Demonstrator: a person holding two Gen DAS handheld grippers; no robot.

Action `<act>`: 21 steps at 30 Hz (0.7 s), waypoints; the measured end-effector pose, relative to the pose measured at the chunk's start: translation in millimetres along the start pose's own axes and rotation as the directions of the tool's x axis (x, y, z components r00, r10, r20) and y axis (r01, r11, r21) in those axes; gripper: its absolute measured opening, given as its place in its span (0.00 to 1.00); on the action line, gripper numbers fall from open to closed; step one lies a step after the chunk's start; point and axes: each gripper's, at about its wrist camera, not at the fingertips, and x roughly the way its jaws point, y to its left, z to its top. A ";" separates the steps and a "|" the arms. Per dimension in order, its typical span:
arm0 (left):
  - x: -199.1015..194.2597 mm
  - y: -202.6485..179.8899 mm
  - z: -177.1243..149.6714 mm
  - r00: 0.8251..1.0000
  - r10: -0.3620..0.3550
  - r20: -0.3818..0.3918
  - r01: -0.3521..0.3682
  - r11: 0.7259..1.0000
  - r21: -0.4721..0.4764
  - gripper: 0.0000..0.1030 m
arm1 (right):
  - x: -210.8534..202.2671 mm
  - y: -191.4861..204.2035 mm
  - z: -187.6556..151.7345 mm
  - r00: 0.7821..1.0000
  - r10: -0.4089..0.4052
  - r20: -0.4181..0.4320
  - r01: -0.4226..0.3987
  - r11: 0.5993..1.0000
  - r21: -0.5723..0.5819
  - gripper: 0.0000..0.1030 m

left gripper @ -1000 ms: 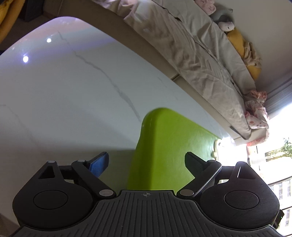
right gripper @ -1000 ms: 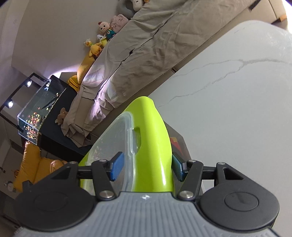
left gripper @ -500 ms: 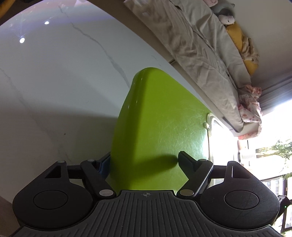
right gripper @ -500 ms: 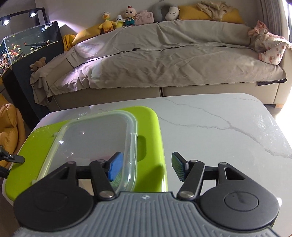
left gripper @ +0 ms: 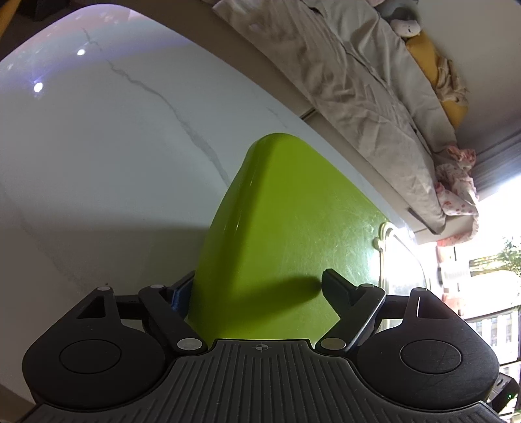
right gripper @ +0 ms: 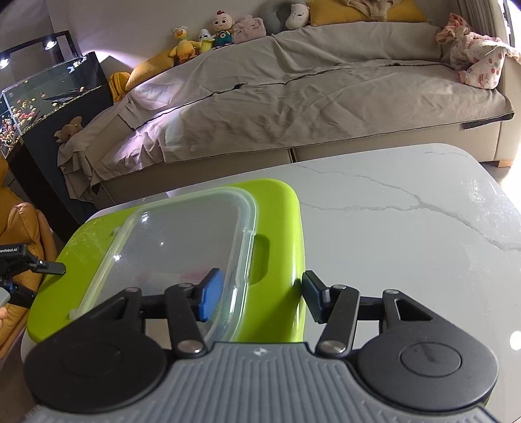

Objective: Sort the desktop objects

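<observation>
A lime-green tray [right gripper: 280, 208] lies on the white marble table [right gripper: 407, 208] with a clear plastic lid [right gripper: 182, 240] resting on it. My right gripper [right gripper: 259, 297] is open at the tray's near right corner. Its left pad hovers over the lid's edge and its right pad touches the tray's side. My left gripper [left gripper: 257, 288], rolled sideways, is open astride the tray [left gripper: 293, 221] at its other end. One finger is half hidden behind the tray's edge; the other stands over its top and casts a shadow. The left gripper's finger [right gripper: 49, 268] also shows in the right wrist view.
A sofa under a beige sheet [right gripper: 309, 97] runs along the table's far side, with soft toys [right gripper: 221, 29] on its back. A fish tank [right gripper: 42, 97] and an orange chair [right gripper: 19, 234] stand to the left. Bare marble [left gripper: 97, 146] spreads beside the tray.
The right wrist view has rolled from a steep tilt to level, and the right pad now touches the tray's side. The left gripper has slid further over the tray's end.
</observation>
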 end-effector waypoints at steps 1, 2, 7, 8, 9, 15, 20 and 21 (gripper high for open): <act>1.3 -0.9 0.7 1.000 0.002 -0.001 -0.002 1.000 0.003 0.85 | -0.7 1.3 -0.9 1.000 -0.007 0.001 0.007 1.000 -0.002 0.55; 1.6 -1.6 0.9 1.000 0.002 -0.001 -0.002 1.000 0.005 0.85 | -1.3 2.1 -1.7 1.000 -0.011 0.002 0.011 1.000 -0.004 0.55; -2.3 1.3 -3.0 1.000 -0.013 -0.006 0.013 1.000 0.006 0.82 | -0.6 1.3 -0.6 1.000 -0.012 -0.002 0.012 1.000 -0.004 0.55; -4.4 3.8 -5.2 1.000 -0.025 -0.008 0.025 1.000 -0.003 0.82 | 0.2 1.1 -0.1 1.000 -0.012 -0.003 0.012 1.000 -0.007 0.55; -6.9 6.9 -7.8 0.999 -0.040 -0.011 0.040 0.999 -0.016 0.82 | 0.7 1.2 0.4 1.000 -0.012 -0.004 0.012 1.000 -0.012 0.55; -14.3 19.2 -18.6 0.995 -0.101 -0.019 0.099 0.993 -0.068 0.85 | 5.7 -19.8 0.2 0.998 0.067 -0.023 -0.065 0.994 0.085 0.67; -13.0 9.7 -17.0 0.997 -0.079 0.001 0.079 0.995 -0.054 0.87 | 10.8 -45.3 -1.1 0.986 0.161 -0.033 -0.151 0.966 0.210 0.60; -13.4 6.3 -14.6 0.997 -0.072 0.006 0.072 0.996 -0.046 0.87 | 11.3 -46.5 1.1 0.986 0.165 -0.038 -0.154 0.968 0.199 0.59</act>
